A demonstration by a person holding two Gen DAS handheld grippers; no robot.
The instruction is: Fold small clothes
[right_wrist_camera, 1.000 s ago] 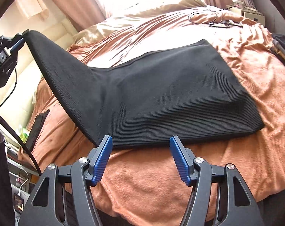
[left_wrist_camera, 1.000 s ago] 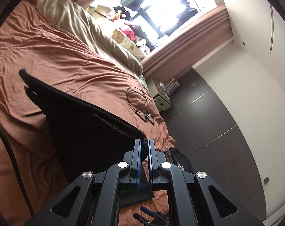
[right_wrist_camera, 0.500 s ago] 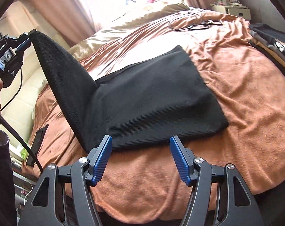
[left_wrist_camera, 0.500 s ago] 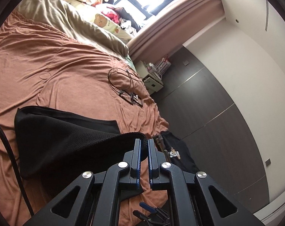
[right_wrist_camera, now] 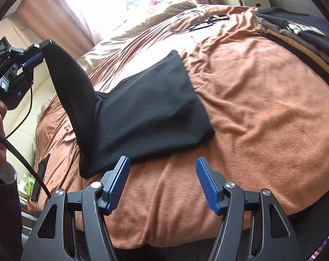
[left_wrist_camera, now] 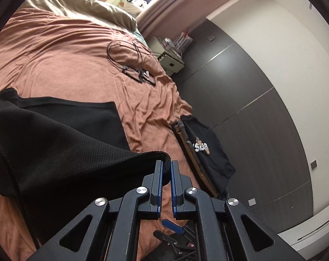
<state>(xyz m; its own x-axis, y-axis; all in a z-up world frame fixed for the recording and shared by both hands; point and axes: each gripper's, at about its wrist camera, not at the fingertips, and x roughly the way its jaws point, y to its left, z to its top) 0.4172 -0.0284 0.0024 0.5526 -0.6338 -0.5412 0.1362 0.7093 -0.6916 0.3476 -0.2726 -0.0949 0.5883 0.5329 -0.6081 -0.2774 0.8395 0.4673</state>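
Pinching 1 corner of the black garment (right_wrist_camera: pixel 142 108) at upper left in the left gripper (left_wrist_camera: pixel 166 167), rest lying mid-frame on the bed (right_wrist_camera: pixel 262 108). Hovering wide and empty, the right gripper (right_wrist_camera: pixel 162 174). Risking slipping, uneven folding.

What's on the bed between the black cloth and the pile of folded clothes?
Nothing but bare orange blanket between the black cloth and the folded pile, shown in the right wrist view.
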